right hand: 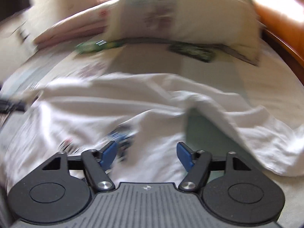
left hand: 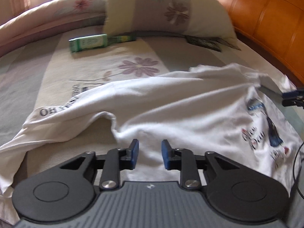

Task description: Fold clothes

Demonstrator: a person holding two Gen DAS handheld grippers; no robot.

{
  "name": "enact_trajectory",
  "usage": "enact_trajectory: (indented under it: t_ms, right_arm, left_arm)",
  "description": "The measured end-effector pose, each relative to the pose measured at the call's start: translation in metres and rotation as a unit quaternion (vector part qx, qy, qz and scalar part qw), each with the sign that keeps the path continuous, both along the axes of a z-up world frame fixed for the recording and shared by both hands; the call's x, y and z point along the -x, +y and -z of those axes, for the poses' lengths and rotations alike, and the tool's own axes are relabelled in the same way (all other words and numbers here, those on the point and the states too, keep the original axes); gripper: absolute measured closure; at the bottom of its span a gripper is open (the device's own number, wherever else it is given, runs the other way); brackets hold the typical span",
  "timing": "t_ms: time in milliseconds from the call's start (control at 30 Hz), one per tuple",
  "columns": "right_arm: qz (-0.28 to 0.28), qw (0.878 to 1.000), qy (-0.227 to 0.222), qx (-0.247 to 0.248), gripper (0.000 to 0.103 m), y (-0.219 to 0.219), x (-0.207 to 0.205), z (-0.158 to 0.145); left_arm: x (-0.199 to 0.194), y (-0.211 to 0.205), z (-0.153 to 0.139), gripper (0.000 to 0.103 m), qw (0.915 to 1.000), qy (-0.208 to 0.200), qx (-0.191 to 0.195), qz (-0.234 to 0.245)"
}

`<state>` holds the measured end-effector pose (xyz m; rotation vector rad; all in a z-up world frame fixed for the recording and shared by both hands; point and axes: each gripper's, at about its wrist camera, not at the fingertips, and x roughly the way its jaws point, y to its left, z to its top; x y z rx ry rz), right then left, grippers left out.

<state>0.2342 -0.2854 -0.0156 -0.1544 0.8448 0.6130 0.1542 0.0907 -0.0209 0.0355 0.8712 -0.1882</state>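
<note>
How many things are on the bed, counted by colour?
White: 1, the T-shirt
Green: 1, the box
Dark: 1, the flat packet by the pillow
Flowery: 1, the pillow
Total: 4

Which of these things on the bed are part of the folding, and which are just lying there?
Part of the folding:
- white T-shirt

Just lying there:
- green box
- pillow
- flowered bedspread
</note>
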Motion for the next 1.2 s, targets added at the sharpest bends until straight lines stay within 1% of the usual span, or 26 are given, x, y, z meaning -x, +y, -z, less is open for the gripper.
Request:
enact_trajectory:
  t_ms: [67, 100, 133, 200, 267, 300, 367, 400, 433, 500, 567, 600, 633, 667, 700, 800, 833, 900, 967, 1000, 1033, 1067, 1100, 1133, 1167, 1200]
  right_arm:
    - [-0.037, 0.999, -0.001, 0.034, 0.027, 0.029, 0.013, 0.013]
    - [-0.048, 0.998, 0.003, 0.052, 0.027, 0.042, 0.017, 0.022]
    - [-0.052, 0.997, 0.011, 0.064, 0.027, 0.05, 0.02, 0.031]
    - [-0.042, 0.996, 0.024, 0.076, 0.027, 0.052, 0.027, 0.043]
    - [-0.021, 0.996, 0.037, 0.081, 0.019, 0.044, 0.036, 0.052]
    - [-0.011, 0.995, 0.047, 0.086, 0.013, 0.036, 0.043, 0.052]
    - [0.007, 0.993, 0.065, 0.098, 0.01, 0.02, 0.059, 0.053]
    - [0.01, 0.992, 0.066, 0.108, 0.007, 0.014, 0.07, 0.054]
    - [0.013, 0.992, 0.062, 0.113, 0.006, 0.009, 0.08, 0.054]
    - [0.024, 0.991, 0.07, 0.113, 0.006, 0.0, 0.09, 0.05]
    - [0.035, 0.99, 0.073, 0.114, 0.008, -0.007, 0.098, 0.044]
    - [0.039, 0.991, 0.055, 0.119, 0.008, -0.006, 0.1, 0.039]
    - [0.04, 0.991, 0.039, 0.119, 0.008, -0.004, 0.101, 0.033]
    - [0.034, 0.994, 0.027, 0.1, 0.008, 0.0, 0.099, 0.025]
    - [0.024, 0.997, 0.015, 0.07, 0.008, 0.006, 0.095, 0.016]
    - [-0.004, 1.0, -0.002, -0.013, 0.008, 0.027, 0.074, 0.0]
    - [-0.005, 0.999, 0.004, -0.037, 0.008, 0.033, 0.061, 0.0]
    - [-0.003, 0.996, 0.029, -0.079, 0.008, 0.043, 0.034, 0.007]
    - [0.009, 0.993, 0.06, -0.104, 0.008, 0.051, 0.009, 0.02]
    - [0.012, 0.991, 0.07, -0.109, 0.008, 0.054, -0.001, 0.028]
    - [0.019, 0.992, 0.07, -0.105, 0.008, 0.057, -0.009, 0.035]
    - [0.034, 0.994, 0.066, -0.082, 0.008, 0.059, -0.016, 0.044]
    - [0.051, 0.996, 0.056, -0.053, 0.009, 0.058, -0.024, 0.051]
    - [0.049, 0.997, 0.04, -0.047, 0.012, 0.052, -0.028, 0.053]
    - [0.049, 0.997, 0.03, -0.046, 0.012, 0.045, -0.033, 0.055]
    - [0.053, 0.996, 0.038, -0.062, 0.015, 0.035, -0.04, 0.053]
  left_arm:
    - [-0.001, -0.032, 0.011, 0.069, 0.9992, 0.004, -0.01, 0.038]
    - [-0.002, -0.048, 0.016, 0.068, 0.9982, 0.006, -0.015, 0.058]
    - [-0.002, -0.063, 0.021, 0.064, 0.9968, 0.008, -0.019, 0.077]
    - [0.0, -0.083, 0.035, 0.064, 0.9947, 0.014, -0.031, 0.097]
    - [0.01, -0.086, 0.041, 0.063, 0.9935, 0.002, -0.048, 0.103]
    - [0.016, -0.084, 0.042, 0.059, 0.9932, -0.002, -0.053, 0.103]
    - [0.026, -0.075, 0.04, 0.052, 0.9938, 0.008, -0.06, 0.093]
    - [0.031, -0.069, 0.041, 0.045, 0.9942, 0.016, -0.064, 0.085]
    - [0.036, -0.062, 0.041, 0.037, 0.995, 0.021, -0.064, 0.074]
    - [0.044, -0.045, 0.042, 0.032, 0.997, 0.035, -0.046, 0.051]
    - [0.05, -0.033, 0.041, 0.031, 0.9979, 0.046, -0.033, 0.031]
    - [0.053, -0.031, 0.038, 0.032, 0.998, 0.046, -0.035, 0.025]
    - [0.054, -0.032, 0.035, 0.036, 0.9982, 0.04, -0.038, 0.024]
    - [0.055, -0.034, 0.031, 0.037, 0.9984, 0.029, -0.041, 0.026]
    - [0.053, -0.038, 0.026, 0.037, 0.9987, 0.018, -0.038, 0.028]
    - [0.042, -0.05, 0.014, 0.036, 0.9994, -0.01, -0.011, 0.032]
    - [0.036, -0.054, 0.013, 0.036, 0.9994, -0.015, -0.001, 0.032]
    - [0.022, -0.06, 0.014, 0.036, 0.9993, -0.016, 0.02, 0.027]
    - [0.007, -0.062, 0.02, 0.036, 0.999, -0.009, 0.041, 0.017]
    - [0.0, -0.06, 0.025, 0.036, 0.9987, -0.004, 0.049, 0.013]
    - [-0.007, -0.058, 0.03, 0.036, 0.9985, 0.002, 0.054, 0.008]
    - [-0.015, -0.055, 0.037, 0.036, 0.9986, 0.008, 0.052, 0.0]
    - [-0.021, -0.05, 0.043, 0.036, 0.9992, 0.01, 0.038, -0.011]
    - [-0.026, -0.043, 0.046, 0.036, 0.9996, 0.001, 0.02, -0.022]
    - [-0.031, -0.036, 0.048, 0.032, 0.9995, -0.007, 0.002, -0.032]
    - [-0.036, -0.028, 0.05, 0.032, 0.9988, -0.012, -0.012, -0.046]
